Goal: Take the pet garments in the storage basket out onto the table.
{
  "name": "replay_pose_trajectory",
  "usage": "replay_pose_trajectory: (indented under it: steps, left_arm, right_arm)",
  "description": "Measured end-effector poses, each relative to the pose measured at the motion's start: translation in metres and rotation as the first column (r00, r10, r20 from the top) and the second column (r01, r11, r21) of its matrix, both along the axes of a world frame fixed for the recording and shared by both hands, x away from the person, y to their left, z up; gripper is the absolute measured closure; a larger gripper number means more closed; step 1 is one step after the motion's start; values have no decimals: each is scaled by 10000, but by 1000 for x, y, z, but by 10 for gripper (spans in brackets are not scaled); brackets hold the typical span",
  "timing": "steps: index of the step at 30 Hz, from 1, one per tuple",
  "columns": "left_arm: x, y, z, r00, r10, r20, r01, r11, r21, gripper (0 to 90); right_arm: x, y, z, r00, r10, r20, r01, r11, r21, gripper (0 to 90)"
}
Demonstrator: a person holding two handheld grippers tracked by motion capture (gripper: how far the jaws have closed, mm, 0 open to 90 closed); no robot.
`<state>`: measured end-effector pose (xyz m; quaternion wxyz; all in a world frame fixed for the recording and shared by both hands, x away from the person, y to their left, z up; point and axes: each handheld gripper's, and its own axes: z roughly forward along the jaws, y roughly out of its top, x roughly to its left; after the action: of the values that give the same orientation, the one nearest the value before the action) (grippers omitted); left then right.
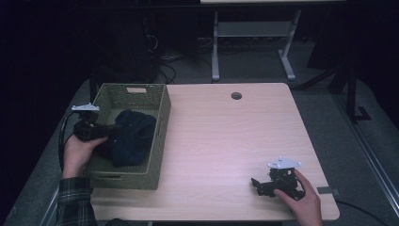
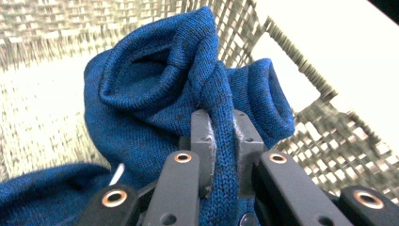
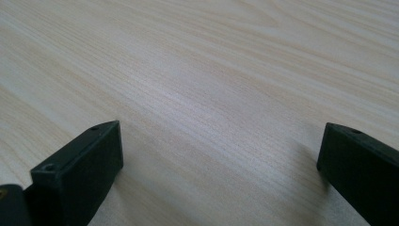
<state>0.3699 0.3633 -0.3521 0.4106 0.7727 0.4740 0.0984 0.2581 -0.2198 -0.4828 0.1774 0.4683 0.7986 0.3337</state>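
Note:
A dark blue knitted garment (image 1: 130, 136) lies bunched inside the olive woven basket (image 1: 161, 137) at the table's left. My left gripper (image 1: 107, 130) reaches into the basket from the left and is shut on a fold of the blue knit (image 2: 221, 141), pinched between its two grey pads (image 2: 203, 141). The garment's cuff openings (image 2: 141, 75) show behind the jaws. My right gripper (image 1: 255, 184) rests low at the table's front right, jaws spread wide over bare wood (image 3: 221, 94) with nothing between them.
The light wooden table (image 1: 226, 141) has a round cable hole (image 1: 236, 96) near its far edge. The basket wall (image 2: 324, 141) stands close on the right of the left gripper view. A desk frame and cables stand on the dark floor behind.

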Motion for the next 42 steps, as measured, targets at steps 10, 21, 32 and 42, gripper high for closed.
replay_pose_trajectory:
  steps: [10, 21, 32, 42]
  left_arm:
    - [-9, 0, 25, 9950, 143, 993, -53, 9959, -906, 822]
    - [-13, 0, 54, 9828, 223, 1831, 66, 9877, -1559, 823]
    - [-17, -5, 75, 9745, -172, 2236, 604, 9804, -1876, 822]
    - [-18, -21, 98, 9608, -578, 2713, 1114, 9761, -1865, 822]
  right_arm:
    - [0, 0, 0, 10000, -16, 0, 16, 10000, -2, 4]
    - [1, 0, 0, 10000, -19, 5, 19, 10000, 1, 4]
    - [1, 0, 0, 10000, -29, -3, 29, 10000, 8, 4]
    - [1, 0, 0, 10000, -38, -15, 38, 10000, 8, 4]
